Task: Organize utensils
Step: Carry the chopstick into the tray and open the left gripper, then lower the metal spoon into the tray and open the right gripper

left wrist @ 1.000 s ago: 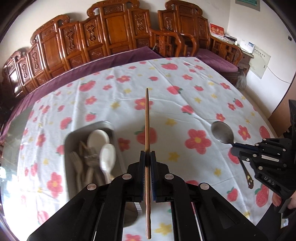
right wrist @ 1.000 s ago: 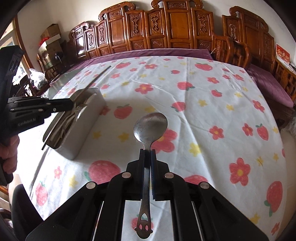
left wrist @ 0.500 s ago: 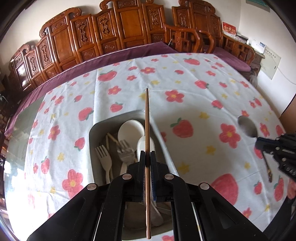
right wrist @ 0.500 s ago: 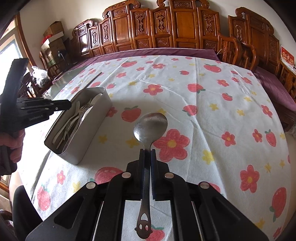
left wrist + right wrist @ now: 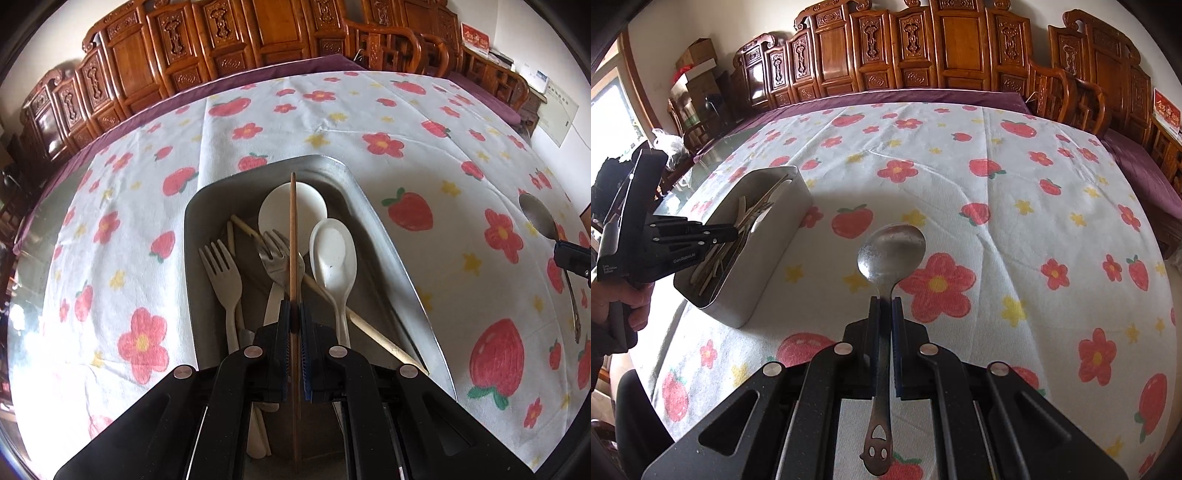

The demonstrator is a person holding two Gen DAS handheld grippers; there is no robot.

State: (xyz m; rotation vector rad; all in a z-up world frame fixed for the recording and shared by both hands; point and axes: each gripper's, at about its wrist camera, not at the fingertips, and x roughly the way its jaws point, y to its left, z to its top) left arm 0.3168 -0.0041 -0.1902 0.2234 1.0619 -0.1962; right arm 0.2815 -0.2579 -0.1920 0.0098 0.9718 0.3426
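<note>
My left gripper [image 5: 294,312] is shut on a brown wooden chopstick [image 5: 293,236] and holds it lengthwise just above the open steel utensil box [image 5: 354,184]. The box holds white spoons [image 5: 332,251], forks [image 5: 221,266] and pale chopsticks. My right gripper [image 5: 885,306] is shut on a metal spoon [image 5: 891,251] with a cut-out face in its handle, held above the cloth to the right of the box [image 5: 775,236]. The left gripper also shows in the right wrist view [image 5: 731,232] over the box's near end.
The table carries a white cloth [image 5: 997,206] with red strawberries and flowers. Carved wooden chairs [image 5: 960,51] line the far side, with purple cushions. The table's near left edge [image 5: 639,354] lies by the person's hand.
My left gripper has moved left and down with the chopstick, from over the cloth to just above the box. The right gripper with the spoon has barely shifted.
</note>
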